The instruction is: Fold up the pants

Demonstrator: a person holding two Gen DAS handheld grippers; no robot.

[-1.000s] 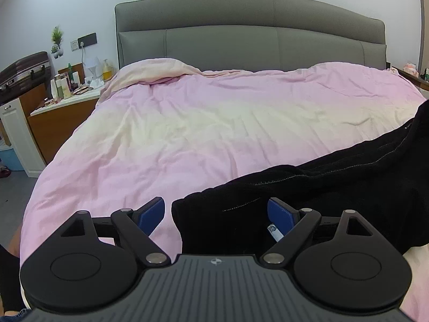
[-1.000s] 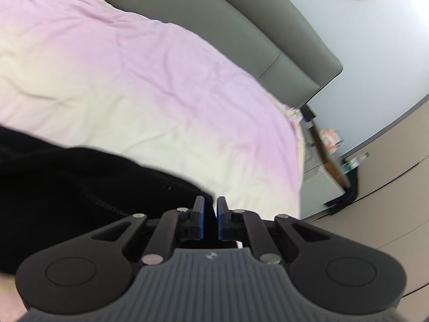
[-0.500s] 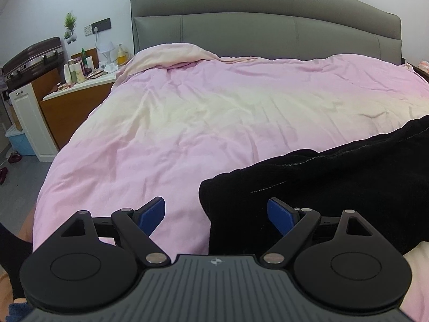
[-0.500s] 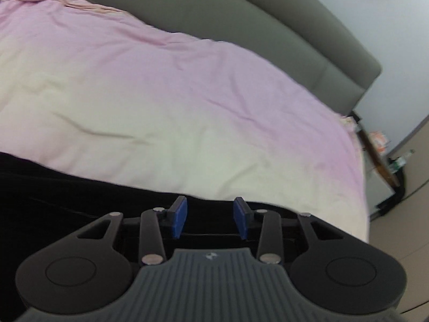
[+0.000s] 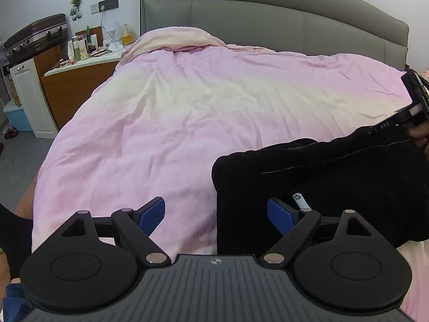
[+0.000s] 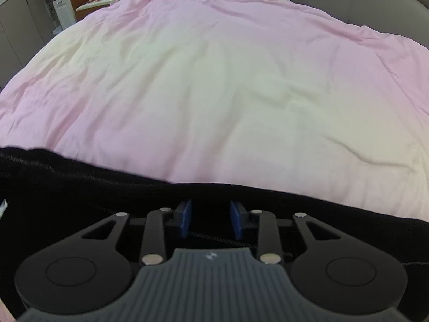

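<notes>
Left gripper (image 5: 215, 212) jaws released, wide. Right gripper (image 6: 210, 218) jaws closing over pants (image 6: 80, 187), fabric between, not yet pinched. Risk: catching a single layer, so the fold skews.

The black pants (image 5: 335, 177) are lying across the near edge of the bed (image 5: 201, 102), stretching sideways as a long dark band on the pink and cream cover. One rounded end is resting near the middle of the near edge, looking doubled over and thick. Pale stitching lines are running along the fabric, and a small white tag (image 5: 299, 200) is showing on top.
</notes>
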